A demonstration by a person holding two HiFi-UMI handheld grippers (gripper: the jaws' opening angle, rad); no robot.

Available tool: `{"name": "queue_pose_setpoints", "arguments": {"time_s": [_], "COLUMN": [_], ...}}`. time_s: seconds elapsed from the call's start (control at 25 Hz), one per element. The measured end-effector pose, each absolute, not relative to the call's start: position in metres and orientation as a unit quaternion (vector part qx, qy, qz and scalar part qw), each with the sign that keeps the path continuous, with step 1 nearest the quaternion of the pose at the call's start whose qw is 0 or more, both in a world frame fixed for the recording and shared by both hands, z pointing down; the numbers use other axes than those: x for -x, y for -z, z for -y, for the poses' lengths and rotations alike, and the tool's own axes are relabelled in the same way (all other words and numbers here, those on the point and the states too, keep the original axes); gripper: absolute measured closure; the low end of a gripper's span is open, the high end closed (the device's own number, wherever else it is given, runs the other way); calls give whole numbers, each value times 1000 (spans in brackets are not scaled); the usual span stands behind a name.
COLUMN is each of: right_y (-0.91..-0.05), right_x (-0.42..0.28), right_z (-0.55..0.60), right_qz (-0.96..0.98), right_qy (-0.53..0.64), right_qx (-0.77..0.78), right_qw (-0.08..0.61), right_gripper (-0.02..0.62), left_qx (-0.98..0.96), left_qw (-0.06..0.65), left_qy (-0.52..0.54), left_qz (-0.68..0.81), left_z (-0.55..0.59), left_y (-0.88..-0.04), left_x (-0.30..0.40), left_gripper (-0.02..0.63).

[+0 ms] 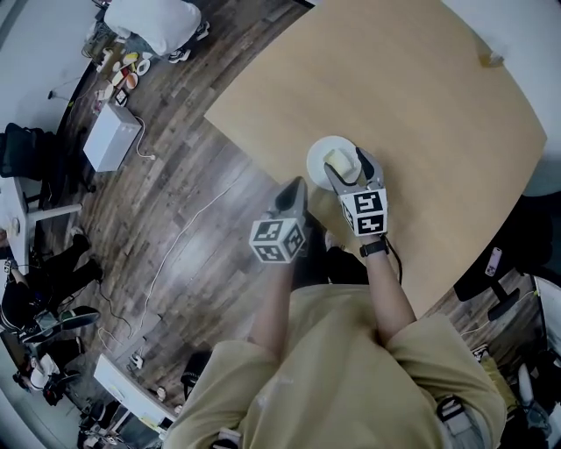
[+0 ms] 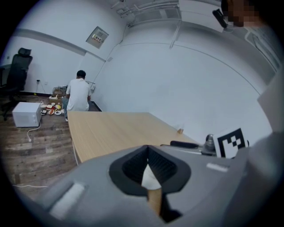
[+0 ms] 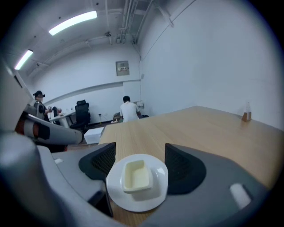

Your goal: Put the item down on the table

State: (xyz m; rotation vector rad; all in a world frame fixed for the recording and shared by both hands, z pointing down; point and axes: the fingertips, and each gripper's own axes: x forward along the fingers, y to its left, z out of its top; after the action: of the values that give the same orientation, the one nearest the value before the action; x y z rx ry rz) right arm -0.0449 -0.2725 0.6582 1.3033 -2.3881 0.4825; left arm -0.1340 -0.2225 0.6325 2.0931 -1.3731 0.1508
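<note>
A small white plate (image 1: pixel 317 163) carries a cream square dish (image 1: pixel 338 159) near the table's (image 1: pixel 421 96) front edge. My right gripper (image 1: pixel 349 171) reaches over it from the near side. In the right gripper view the plate (image 3: pixel 133 201) sits between the wide-set jaws and its rim overlaps both pads, so the right gripper (image 3: pixel 140 159) is shut on it, with the dish (image 3: pixel 136 175) upright in the middle. Whether the plate touches the wood is unclear. My left gripper (image 1: pixel 296 186) hangs shut and empty over the floor just off the table's edge, and its view shows the left gripper (image 2: pixel 148 163) with jaws together.
A small bottle (image 1: pixel 493 60) stands at the table's far edge. A person (image 1: pixel 153 22) crouches by dishes on the floor, next to a white box (image 1: pixel 110 136) with a cable. An office chair (image 1: pixel 500 281) stands at the right.
</note>
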Motion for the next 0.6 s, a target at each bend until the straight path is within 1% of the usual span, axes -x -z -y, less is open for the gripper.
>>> {"name": "queue_pose_setpoints", "arguments": {"time_s": [0.12,0.16,0.24,0.32,0.48,0.56,0.6], "right_y": [-609,-590,-553,-518,-464,-444,-435], "right_x": [37,35,27,18,4,0,-1], "right_z": [274,274,275,271,256,246,241], "right_qz": [853,855,858,861,868,869,871], "right_qy": [-157,-145,-122,-101,-67,-59,-55], "right_qx": [-477,-480,-487,-490,-489,-490,-488], "right_qw": [142,133,111,89,55,34,22], "right_gripper": [247,266,325,348,471,567,591], "left_qx": [-803,-807,-816,-823,-834,-840,-843], "left_qw": [285,274,248,217,159,128,113], "left_qy": [-40,-35,-25,-11,14,20,21], "left_qz": [522,522,522,525,529,526,526], "left_z": [224,226,228,227,221,215,211], "left_y": [-595,-581,-550,-517,-457,-433,-422], "left_x": [133,132,129,125,117,111,109], "left_gripper": [603,603,603,603,603,603,604]}}
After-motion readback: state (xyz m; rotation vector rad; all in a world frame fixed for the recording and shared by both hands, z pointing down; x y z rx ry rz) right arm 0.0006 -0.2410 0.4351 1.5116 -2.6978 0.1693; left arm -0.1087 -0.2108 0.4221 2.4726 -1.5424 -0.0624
